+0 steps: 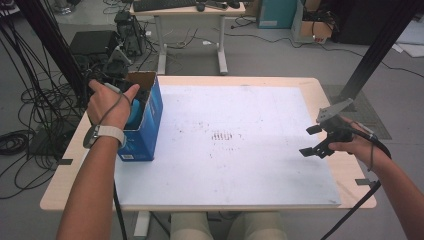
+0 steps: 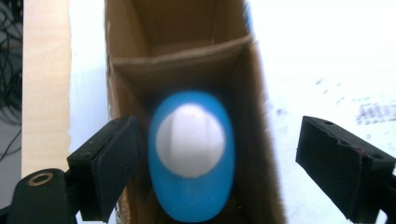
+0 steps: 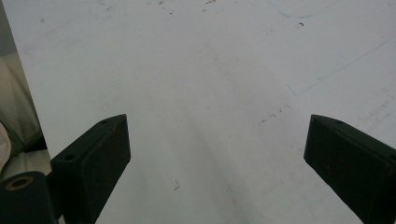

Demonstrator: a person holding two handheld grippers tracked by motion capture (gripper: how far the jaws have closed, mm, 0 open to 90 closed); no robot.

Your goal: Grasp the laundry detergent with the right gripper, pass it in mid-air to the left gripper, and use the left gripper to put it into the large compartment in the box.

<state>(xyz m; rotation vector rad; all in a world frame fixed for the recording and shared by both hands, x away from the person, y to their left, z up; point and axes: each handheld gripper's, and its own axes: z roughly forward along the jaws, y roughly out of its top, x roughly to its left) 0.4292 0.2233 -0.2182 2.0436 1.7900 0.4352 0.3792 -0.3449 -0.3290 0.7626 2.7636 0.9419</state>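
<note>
Above the box, left claw spread wide, clear of the blue bottle standing inside; right claw wide open, empty, over the worktop.

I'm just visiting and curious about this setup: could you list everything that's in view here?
Box: one, blue outside with brown cardboard inside, open at the top, at the left edge of the white board.
Blue object with a white top: one, standing inside the box in the near compartment; blurred, so I cannot tell what it is.
White board: one, with dark scuff marks, covering most of the table.
Table: one, pale wood.
Desk: one, beyond the table, with a dark keyboard on it.
Cables: many, black, on the floor at the left.
Left tool: black jaws open above the box, either side of the blue object.
Right tool: black, open, over the board's right edge.
</note>
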